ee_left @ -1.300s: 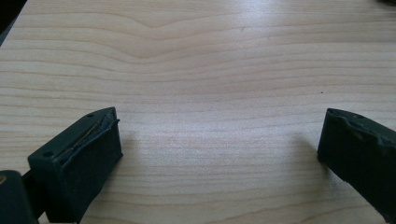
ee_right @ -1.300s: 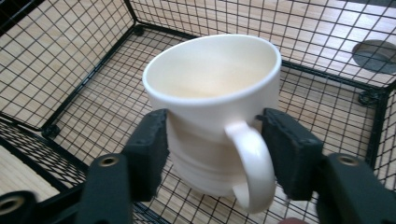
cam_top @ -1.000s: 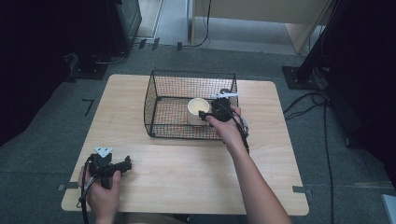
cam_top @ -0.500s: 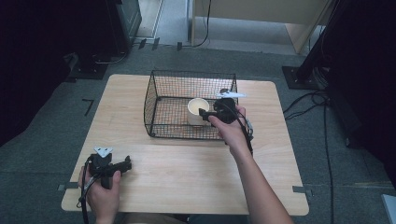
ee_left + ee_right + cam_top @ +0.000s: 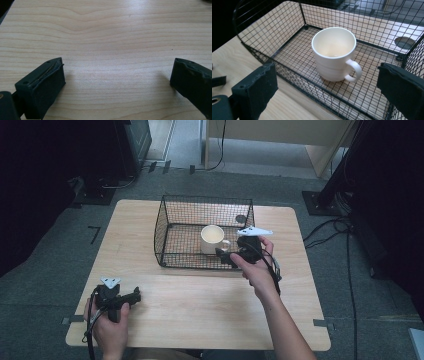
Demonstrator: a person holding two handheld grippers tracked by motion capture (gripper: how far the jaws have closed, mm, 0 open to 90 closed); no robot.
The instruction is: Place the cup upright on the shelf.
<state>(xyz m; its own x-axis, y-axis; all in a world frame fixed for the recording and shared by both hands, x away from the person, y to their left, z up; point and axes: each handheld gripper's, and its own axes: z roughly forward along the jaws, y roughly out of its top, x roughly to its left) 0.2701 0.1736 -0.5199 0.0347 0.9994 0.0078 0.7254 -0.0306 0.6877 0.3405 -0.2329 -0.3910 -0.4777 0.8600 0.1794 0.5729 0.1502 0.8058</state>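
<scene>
Wooden counter (image 5: 200, 300), pale grain, rounded corners, standing on grey carpet. A black wire basket (image 5: 172, 227) sits on the far half of it, open at the top.

White mug (image 5: 213, 239) stands upright inside the basket, on the mesh floor, toward the basket's right-hand side as seen from the person's place. It looks empty, pale cream inside. In the right gripper view the mug (image 5: 335, 53) has its handle turned toward the near right, and the basket's near rim (image 5: 294, 80) crosses in front of it.

Right tongs (image 5: 226, 257) are held just outside the basket's near right corner, raised off the counter, jaws pointing in toward the mug. The jaws have just been opening and now stand wide apart. Nothing is between them; the mug sits clear of both pads, past the basket wall. In the right gripper view the right tongs (image 5: 324, 95) frame the mug from either side without touching it. A grey three-cornered plate rides on top of this gripper.

Left tongs (image 5: 136, 295) rest low at the near left corner of the counter, well apart from the basket, in the person's left hand. In the left gripper view the left tongs (image 5: 117, 82) are spread wide over bare wood, gripping nothing.

A dark round mark shows on the counter beyond the basket's far right corner.
</scene>
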